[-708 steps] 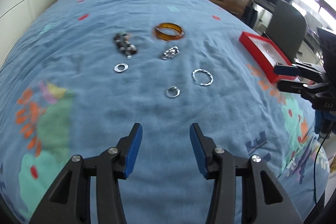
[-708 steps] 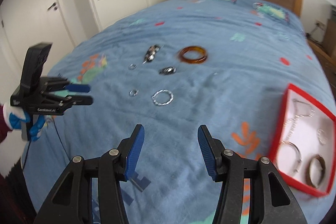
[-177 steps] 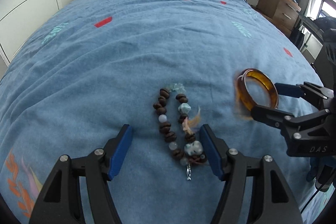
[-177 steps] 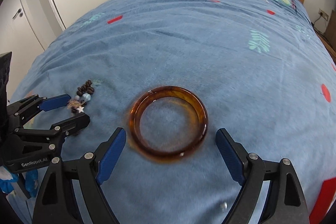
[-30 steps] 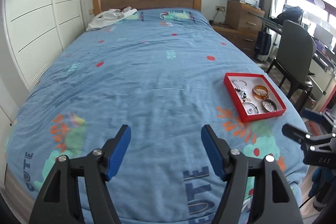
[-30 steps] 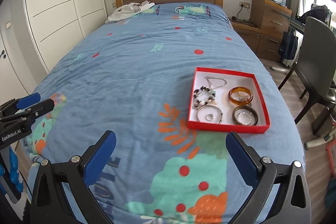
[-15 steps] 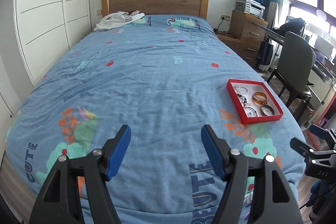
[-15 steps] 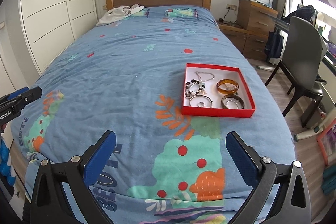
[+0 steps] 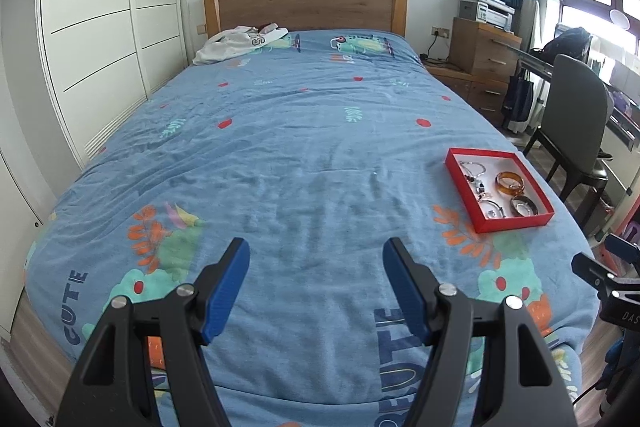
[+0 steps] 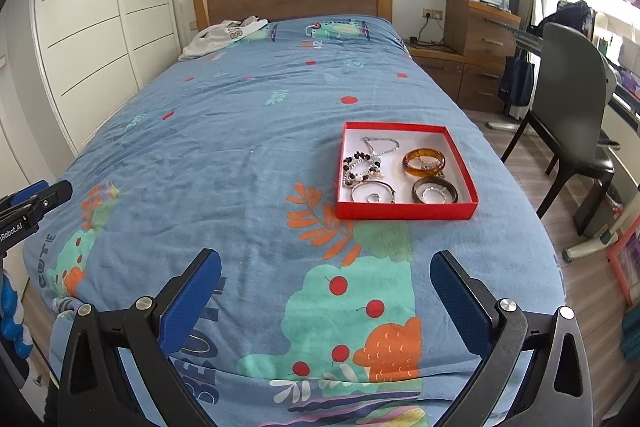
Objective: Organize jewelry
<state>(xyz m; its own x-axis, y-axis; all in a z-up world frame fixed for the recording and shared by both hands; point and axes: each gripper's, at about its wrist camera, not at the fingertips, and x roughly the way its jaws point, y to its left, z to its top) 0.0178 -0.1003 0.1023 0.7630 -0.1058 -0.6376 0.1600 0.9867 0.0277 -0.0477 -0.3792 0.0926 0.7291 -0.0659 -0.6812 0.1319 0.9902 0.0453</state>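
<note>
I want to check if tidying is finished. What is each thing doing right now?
left hand-held gripper: open, empty.
right hand-held gripper: open, empty.
red tray: on the bed, holding the jewelry.
amber bangle: inside the tray.
beaded bracelet: inside the tray.
bedspread: no jewelry on it that I can see.

Your red tray (image 10: 404,211) sits flat on the bed's blue cover, toward its right side near the foot. Inside on the white lining you have an amber bangle (image 10: 424,161) at the right, a dark bangle (image 10: 435,190) just in front of it, a beaded bracelet (image 10: 357,165) at the left, a silver chain (image 10: 380,145) at the back and a silver bracelet (image 10: 373,192) at the front.
</note>
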